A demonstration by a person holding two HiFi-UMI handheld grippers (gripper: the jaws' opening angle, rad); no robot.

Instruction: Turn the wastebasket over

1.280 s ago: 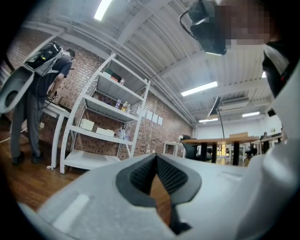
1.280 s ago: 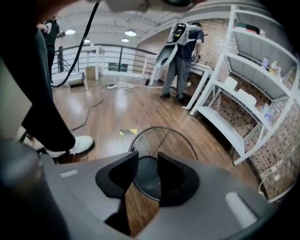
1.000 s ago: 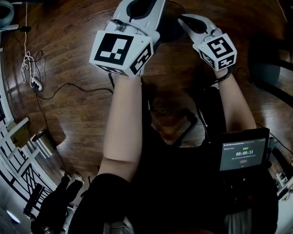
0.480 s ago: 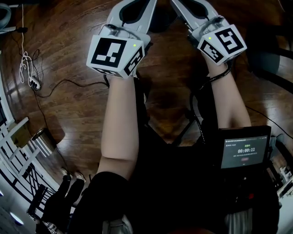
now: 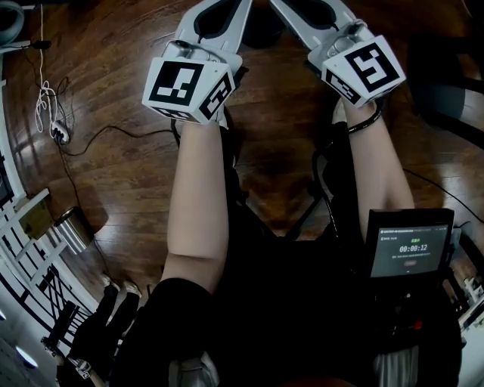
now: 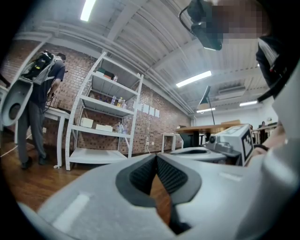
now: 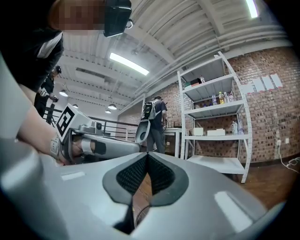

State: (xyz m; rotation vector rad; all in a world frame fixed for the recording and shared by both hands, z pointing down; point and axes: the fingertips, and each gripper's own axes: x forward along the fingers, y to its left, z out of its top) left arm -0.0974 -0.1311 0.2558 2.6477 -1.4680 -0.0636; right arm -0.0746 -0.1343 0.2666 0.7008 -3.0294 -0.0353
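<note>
Over the wooden floor [image 5: 121, 60] I hold both grippers out ahead of me, pointing level and side by side. The left gripper [image 5: 218, 17] is shut, its ribbed pads [image 6: 145, 174] meeting at the tip with nothing between them. The right gripper [image 5: 311, 13] is shut too and empty, pads [image 7: 159, 174] together. Each gripper shows in the other's view: the right gripper [image 6: 224, 141], the left gripper [image 7: 96, 146]. A small silver metal bin [image 5: 72, 230], far left and behind the grippers, may be the wastebasket. A dark round shape [image 5: 262, 29] lies half hidden between the grippers.
A power strip with a trailing cable [image 5: 57, 134] lies on the floor at left. A white rack [image 5: 23, 257] stands beside the bin, and a dark chair [image 5: 446, 98] at right. A timer screen [image 5: 411, 253] hangs at my waist. Ahead are white shelving [image 6: 103, 122], tables and a standing person [image 6: 40, 89].
The right gripper has risen and swung, so its marker cube looks larger and sits higher in the frame. The left gripper has sunk a little. Both stay shut.
</note>
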